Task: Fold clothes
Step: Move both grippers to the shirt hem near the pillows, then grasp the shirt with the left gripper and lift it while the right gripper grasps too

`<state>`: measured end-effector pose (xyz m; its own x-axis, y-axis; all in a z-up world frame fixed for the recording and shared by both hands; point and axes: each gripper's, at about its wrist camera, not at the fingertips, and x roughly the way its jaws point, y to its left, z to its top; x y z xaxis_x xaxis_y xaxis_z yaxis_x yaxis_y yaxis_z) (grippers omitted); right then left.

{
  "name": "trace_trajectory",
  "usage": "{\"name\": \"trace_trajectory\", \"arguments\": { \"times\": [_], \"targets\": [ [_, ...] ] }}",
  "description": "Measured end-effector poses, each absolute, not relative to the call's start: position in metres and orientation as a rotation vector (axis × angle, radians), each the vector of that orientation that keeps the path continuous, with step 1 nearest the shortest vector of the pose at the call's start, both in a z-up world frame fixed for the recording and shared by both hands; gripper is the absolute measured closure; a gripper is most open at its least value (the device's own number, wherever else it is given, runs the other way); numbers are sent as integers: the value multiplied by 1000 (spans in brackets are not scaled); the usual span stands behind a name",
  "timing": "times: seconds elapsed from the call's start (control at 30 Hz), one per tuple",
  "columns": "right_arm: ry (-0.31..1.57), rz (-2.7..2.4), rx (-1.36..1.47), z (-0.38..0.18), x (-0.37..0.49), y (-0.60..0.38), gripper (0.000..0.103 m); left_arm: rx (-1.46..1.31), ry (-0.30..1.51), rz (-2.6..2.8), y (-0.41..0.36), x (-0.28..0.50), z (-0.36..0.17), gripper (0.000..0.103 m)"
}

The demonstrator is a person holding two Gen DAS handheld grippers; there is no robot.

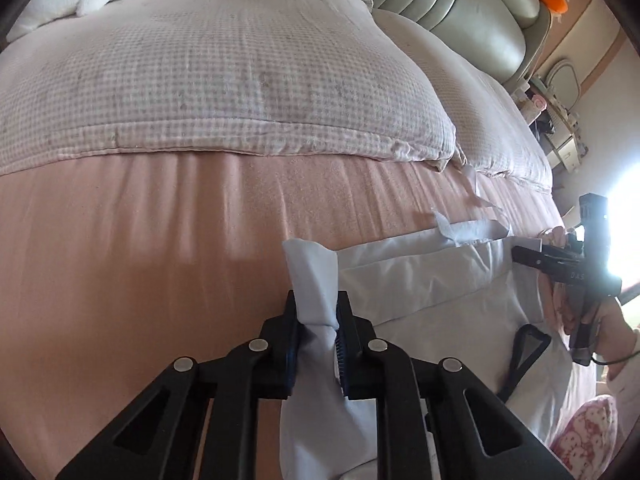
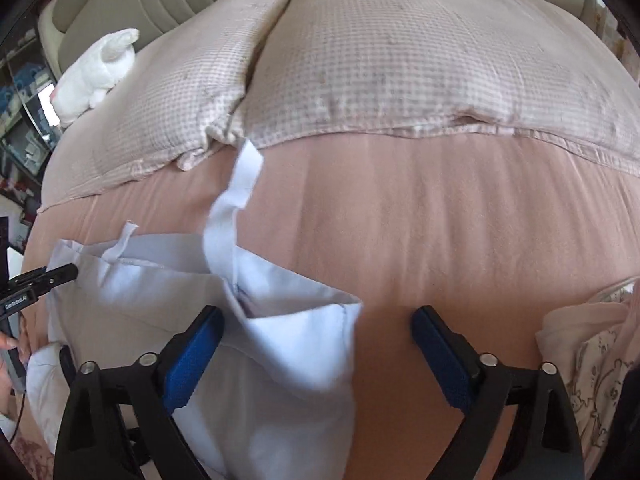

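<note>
left gripper (image 1: 318,320) clamps garment (image 1: 420,280) corner | right gripper (image 2: 316,344) wide, empty | bedsheet (image 2: 440,220) bare ahead

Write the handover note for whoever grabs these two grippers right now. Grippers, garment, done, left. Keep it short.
Left gripper: shut on a bunched corner of the pale blue garment, lifted slightly off the pink bedsheet.
Right gripper: open, holding nothing; the garment's right edge lies between its fingers.
Garment: spread on the sheet below the checked pillows, one strap trailing up towards them.
Done: no tidy fold visible yet.
Left: grip with the right gripper, fold, flatten.
</note>
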<state>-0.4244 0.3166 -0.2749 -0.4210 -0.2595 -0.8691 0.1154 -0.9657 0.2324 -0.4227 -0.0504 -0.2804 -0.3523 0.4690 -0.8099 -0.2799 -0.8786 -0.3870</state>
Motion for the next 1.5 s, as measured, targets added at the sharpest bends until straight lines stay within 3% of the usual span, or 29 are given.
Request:
{"name": "trace_trajectory", "arguments": {
  "times": [0.07, 0.1, 0.13, 0.57, 0.6, 0.67, 0.7, 0.73, 0.9, 0.97, 1.13, 1.2, 1.27, 1.3, 1.33, 1.37, 1.4, 1.5],
  "targets": [
    [-255, -2414, 1504, -266, -429, 317, 62, -1396, -312, 2236, -58, -420, -271, 93],
    [-297, -2395, 1472, -259, -429, 320, 87, -1371, -339, 2231, -63, -418, -265, 93],
    [-321, -2396, 1437, -251, -428, 322, 91, -1347, -366, 2226, -67, -416, -258, 93],
    [-163, -2385, 1407, -212, -373, 319, 95, -1134, -151, 2268, -73, -343, -196, 93],
    [-131, -2405, 1440, -215, -373, 320, 94, -1154, -147, 2270, -73, -344, -200, 93],
    [-65, -2451, 1499, -223, -377, 319, 69, -1214, -154, 2291, -75, -354, -211, 93],
    [-42, -2465, 1514, -225, -380, 319, 30, -1247, -165, 2297, -76, -360, -218, 93],
    [-24, -2461, 1506, -226, -381, 319, 15, -1273, -184, 2294, -78, -366, -224, 93],
    [64, -2419, 1551, -241, -386, 326, 15, -1345, -138, 2295, -73, -386, -252, 88],
    [55, -2376, 1581, -255, -393, 328, 15, -1368, -116, 2269, -69, -393, -266, 78],
    [-186, -2341, 1467, -270, -416, 332, 15, -1352, -142, 2209, -67, -408, -282, 52],
    [-280, -2347, 1416, -272, -424, 336, 15, -1330, -118, 2206, -64, -411, -283, 51],
    [-361, -2356, 1384, -272, -431, 344, 22, -1307, -74, 2212, -60, -413, -283, 52],
    [-390, -2350, 1376, -272, -434, 348, 34, -1302, -57, 2212, -57, -414, -283, 52],
    [-409, -2338, 1375, -270, -436, 351, 62, -1306, -58, 2206, -55, -417, -281, 65],
    [-410, -2320, 1384, -270, -438, 352, 84, -1317, -80, 2199, -54, -420, -279, 96],
    [-375, -2305, 1393, -267, -436, 349, 100, -1322, -100, 2195, -54, -422, -277, 96],
    [-241, -2277, 1385, -255, -424, 337, 100, -1257, -84, 2186, -49, -412, -257, 96]
  ]
}}
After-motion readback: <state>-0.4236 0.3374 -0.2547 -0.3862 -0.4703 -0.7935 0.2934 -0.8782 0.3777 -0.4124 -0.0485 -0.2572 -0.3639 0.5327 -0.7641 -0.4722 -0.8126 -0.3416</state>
